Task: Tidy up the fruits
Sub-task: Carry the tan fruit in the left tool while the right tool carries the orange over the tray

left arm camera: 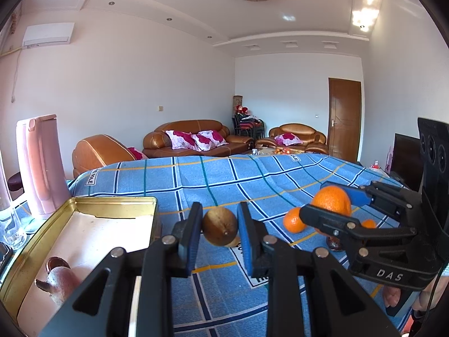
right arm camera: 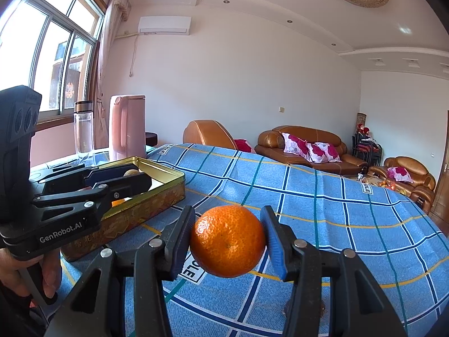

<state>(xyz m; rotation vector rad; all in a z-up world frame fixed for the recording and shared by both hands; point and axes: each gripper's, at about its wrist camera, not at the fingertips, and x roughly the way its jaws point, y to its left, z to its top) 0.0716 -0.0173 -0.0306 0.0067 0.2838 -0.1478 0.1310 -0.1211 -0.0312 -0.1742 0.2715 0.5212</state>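
While both hands hovered above blue checked tablecloth, left gripper clamped brown kiwi right of gold tin; right gripper clamped mandarin farther right.

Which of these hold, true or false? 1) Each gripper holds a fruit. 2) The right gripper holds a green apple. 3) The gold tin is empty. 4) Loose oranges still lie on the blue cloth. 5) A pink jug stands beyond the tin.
1) True: the left gripper clamps a brown fruit and the right gripper an orange.
2) False: it holds the orange.
3) False: the tin already holds a reddish-brown fruit.
4) True: a small orange and others lie on the cloth.
5) True: the jug stands behind the tin.
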